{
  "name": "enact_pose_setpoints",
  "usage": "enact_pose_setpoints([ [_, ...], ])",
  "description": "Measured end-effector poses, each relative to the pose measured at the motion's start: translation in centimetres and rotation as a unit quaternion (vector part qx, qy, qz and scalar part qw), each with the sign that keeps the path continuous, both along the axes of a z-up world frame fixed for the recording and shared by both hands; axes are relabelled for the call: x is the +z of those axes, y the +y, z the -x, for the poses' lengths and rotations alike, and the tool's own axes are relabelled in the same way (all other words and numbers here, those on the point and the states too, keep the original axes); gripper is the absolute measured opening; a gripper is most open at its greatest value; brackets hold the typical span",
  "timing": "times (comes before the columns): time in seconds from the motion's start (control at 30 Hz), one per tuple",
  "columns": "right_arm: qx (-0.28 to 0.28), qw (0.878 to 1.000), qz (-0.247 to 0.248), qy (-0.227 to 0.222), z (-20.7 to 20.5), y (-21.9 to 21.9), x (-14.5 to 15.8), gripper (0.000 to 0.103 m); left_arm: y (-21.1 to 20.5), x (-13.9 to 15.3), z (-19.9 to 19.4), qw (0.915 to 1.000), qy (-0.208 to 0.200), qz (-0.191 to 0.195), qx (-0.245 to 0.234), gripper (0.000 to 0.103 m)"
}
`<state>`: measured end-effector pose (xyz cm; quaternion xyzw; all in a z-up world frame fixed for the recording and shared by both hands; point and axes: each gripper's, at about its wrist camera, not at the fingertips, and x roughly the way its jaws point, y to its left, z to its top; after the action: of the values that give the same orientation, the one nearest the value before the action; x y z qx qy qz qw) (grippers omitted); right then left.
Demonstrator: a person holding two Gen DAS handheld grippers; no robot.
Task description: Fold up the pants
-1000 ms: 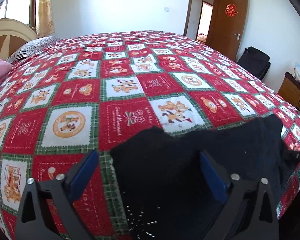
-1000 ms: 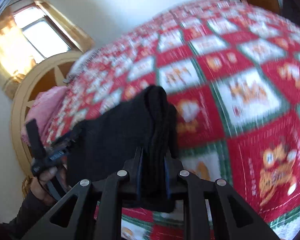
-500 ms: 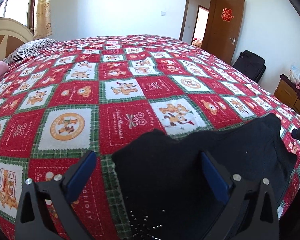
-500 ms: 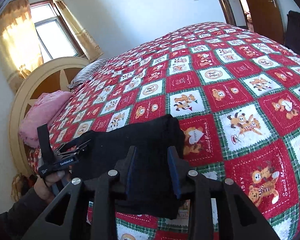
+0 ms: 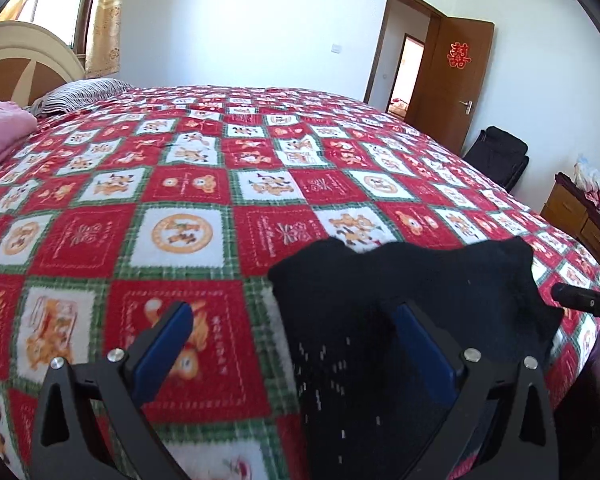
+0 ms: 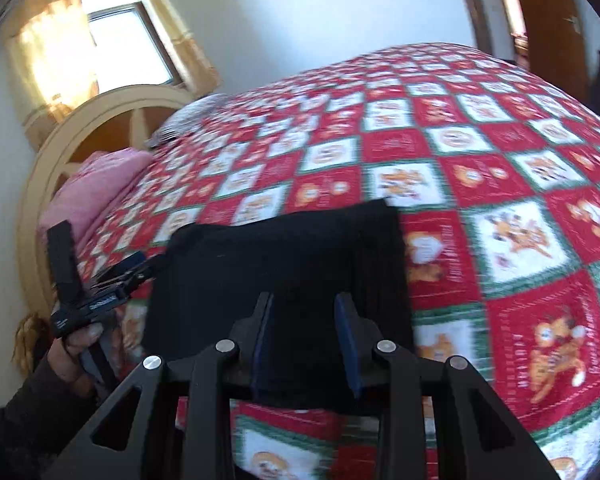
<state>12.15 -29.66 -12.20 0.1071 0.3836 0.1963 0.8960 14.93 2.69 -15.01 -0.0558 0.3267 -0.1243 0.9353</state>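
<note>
The black pants [image 5: 412, 312] lie folded into a compact stack near the front edge of the bed; they also show in the right wrist view [image 6: 284, 248]. My left gripper [image 5: 292, 320] is open wide, its right finger over the pants' left end and its left finger over bare quilt. My right gripper [image 6: 304, 316] is open with its blue pads [image 6: 346, 332] astride the pants' near edge, not pinching the cloth. The left gripper also shows in the right wrist view [image 6: 128, 272], held in a hand at the pants' left end. The right gripper's tip shows in the left wrist view [image 5: 584, 302].
A red, white and green patchwork quilt [image 5: 220, 184] covers the bed. A pink blanket [image 6: 96, 188] and striped pillow [image 5: 84, 94] lie by the headboard [image 6: 100, 120]. An open wooden door [image 5: 452, 80], black bag [image 5: 496, 156] and wooden dresser [image 5: 580, 216] stand beyond the bed.
My right gripper, shut on the pants' edge a second ago, has opened and let go of them. The left gripper stayed open and shifted a little left.
</note>
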Motion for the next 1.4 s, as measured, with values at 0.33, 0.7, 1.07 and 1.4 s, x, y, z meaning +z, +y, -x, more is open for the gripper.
enact_pose_setpoints([
  [0.33,0.067,0.994,0.045,0.07,0.1,4.6,-4.7,0.041,0.2,-2.3,0.9,0.9995,0.031,-0.007,-0.001,0.103],
  [0.7,0.038,0.998,0.057,-0.006,-4.3,5.5,0.3,0.054,0.4,-2.3,0.9,0.9992,0.039,-0.003,0.0,0.103],
  [1.07,0.0,1.0,0.03,-0.002,-3.9,2.0,-0.4,0.054,0.4,-1.9,1.1,0.9992,0.035,0.016,-0.01,0.103],
  [1.4,-0.063,0.997,0.004,0.036,-2.3,-4.1,-2.3,0.054,-1.0,-1.4,0.5,0.9986,0.03,0.028,-0.033,0.103],
])
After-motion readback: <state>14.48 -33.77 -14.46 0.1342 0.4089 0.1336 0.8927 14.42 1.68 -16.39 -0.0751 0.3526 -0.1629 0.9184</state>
